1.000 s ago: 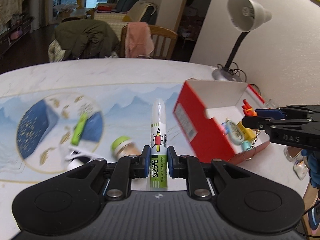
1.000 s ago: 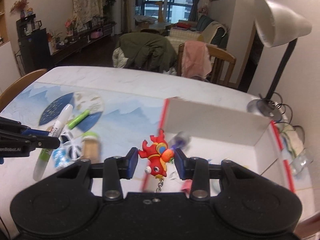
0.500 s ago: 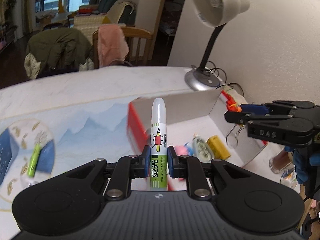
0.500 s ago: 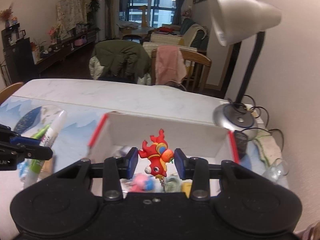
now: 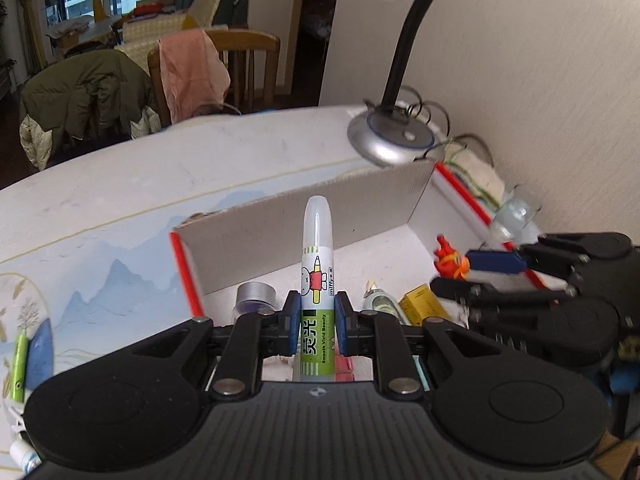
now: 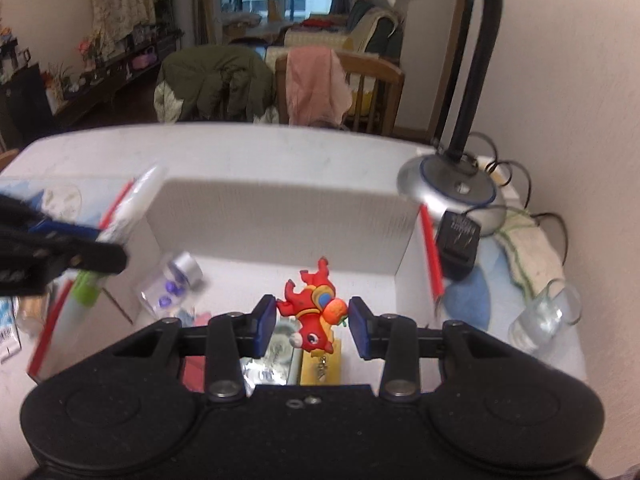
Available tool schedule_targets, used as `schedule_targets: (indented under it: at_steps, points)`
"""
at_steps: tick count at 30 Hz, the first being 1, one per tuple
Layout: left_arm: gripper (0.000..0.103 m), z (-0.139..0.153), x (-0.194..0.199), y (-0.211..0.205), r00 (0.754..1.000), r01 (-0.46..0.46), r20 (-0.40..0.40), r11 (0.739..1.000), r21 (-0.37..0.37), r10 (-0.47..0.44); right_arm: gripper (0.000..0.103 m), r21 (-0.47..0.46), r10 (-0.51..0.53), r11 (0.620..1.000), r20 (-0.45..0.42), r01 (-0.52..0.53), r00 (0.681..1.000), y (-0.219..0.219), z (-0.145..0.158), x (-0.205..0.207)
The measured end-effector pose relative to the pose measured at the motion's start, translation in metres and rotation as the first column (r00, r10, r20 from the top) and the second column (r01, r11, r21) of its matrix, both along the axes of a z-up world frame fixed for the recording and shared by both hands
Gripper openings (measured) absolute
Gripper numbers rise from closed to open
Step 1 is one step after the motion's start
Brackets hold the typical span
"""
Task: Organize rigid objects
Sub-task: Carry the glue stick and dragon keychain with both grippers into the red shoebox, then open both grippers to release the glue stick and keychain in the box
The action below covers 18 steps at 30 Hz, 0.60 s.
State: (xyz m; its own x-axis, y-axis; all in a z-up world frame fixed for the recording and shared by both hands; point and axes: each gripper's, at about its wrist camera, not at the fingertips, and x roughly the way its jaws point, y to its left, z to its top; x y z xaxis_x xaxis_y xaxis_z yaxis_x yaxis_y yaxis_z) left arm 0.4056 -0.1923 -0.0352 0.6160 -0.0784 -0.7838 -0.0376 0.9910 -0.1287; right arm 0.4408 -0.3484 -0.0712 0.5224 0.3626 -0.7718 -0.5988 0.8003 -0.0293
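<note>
My left gripper (image 5: 316, 322) is shut on a white and green highlighter pen (image 5: 317, 280) that stands upright between its blue pads, above the red cardboard box (image 5: 312, 224). A red dragon keychain (image 6: 314, 312) sits pinched in my right gripper (image 6: 313, 322), also over the box (image 6: 280, 224). On the box floor lie a small silver-capped jar (image 6: 176, 284), a yellow block (image 6: 322, 364) and other small items. In the left wrist view the right gripper (image 5: 472, 276) comes in from the right with the keychain (image 5: 450, 260). The right wrist view has the left gripper (image 6: 100, 248) at its left edge.
A desk lamp base (image 5: 390, 138) with cables stands behind the box near the wall. A drinking glass (image 6: 546, 316) and a black adapter (image 6: 458, 240) sit right of the box. A green marker (image 5: 18, 368) lies on the table mat at left. Chairs draped with clothes stand beyond the table.
Both grippers have travelled rightward across the table, from beside the box to above its open inside, each still gripping its item. The lamp now looms closer.
</note>
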Motion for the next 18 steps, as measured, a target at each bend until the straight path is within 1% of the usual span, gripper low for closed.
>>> schedule_targets:
  at_steps: [5,12,14,18]
  points:
    - [0.017,-0.021,0.028,-0.008,0.999,0.017,-0.042,0.999,0.047,-0.015,0.038,-0.038,0.038,0.998,-0.041,-0.04,0.998,0.007,-0.019,0.001]
    - [0.017,-0.05,0.059,-0.013,0.99,0.054,-0.133,0.995,0.09,-0.042,0.038,-0.081,0.089,0.992,-0.073,-0.095,0.993,0.021,-0.035,0.0]
    - [0.017,-0.058,0.064,-0.013,0.985,0.071,-0.164,0.994,0.086,-0.056,0.038,-0.106,0.094,0.989,-0.08,-0.102,0.992,0.024,-0.039,-0.001]
    - [0.017,-0.07,0.071,-0.013,0.974,0.096,-0.212,0.993,0.065,-0.08,0.038,-0.121,0.103,0.986,-0.105,-0.116,0.989,0.027,-0.046,0.0]
